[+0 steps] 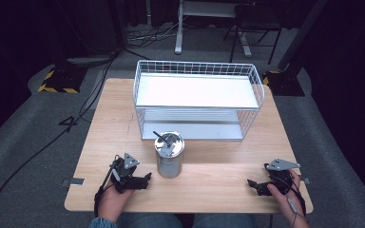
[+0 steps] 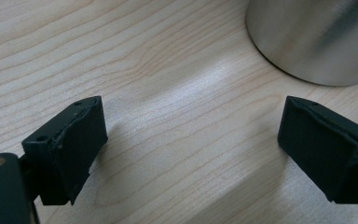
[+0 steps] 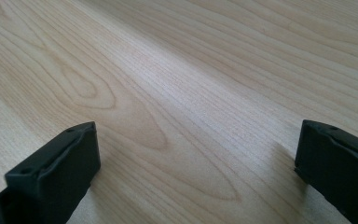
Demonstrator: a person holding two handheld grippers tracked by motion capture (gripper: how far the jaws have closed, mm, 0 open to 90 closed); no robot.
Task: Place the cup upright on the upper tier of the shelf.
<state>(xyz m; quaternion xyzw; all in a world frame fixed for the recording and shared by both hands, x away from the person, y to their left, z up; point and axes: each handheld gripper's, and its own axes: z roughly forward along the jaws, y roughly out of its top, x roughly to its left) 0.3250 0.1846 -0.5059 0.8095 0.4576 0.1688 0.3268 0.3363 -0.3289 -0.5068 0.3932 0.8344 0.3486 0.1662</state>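
Note:
A shiny metal canister (image 1: 169, 156) with a lidded top and a dark handle stands upright on the wooden table (image 1: 123, 118), in front of the wire rack. My left gripper (image 1: 147, 179) rests low at the table's front left, just left of the canister, and is open. In the left gripper view its jaws stand wide apart (image 2: 191, 140) with bare wood between them and the canister's base (image 2: 317, 37) at the upper right. My right gripper (image 1: 253, 184) lies at the front right, open, pointing toward the middle. Bare wood lies between its jaws in the right gripper view (image 3: 198, 158).
A white two-tier wire rack (image 1: 197, 97) with flat shelves stands at the back centre of the table. Grey carpet surrounds the table, with cables, a yellow-black striped base (image 1: 57, 80) and furniture legs beyond.

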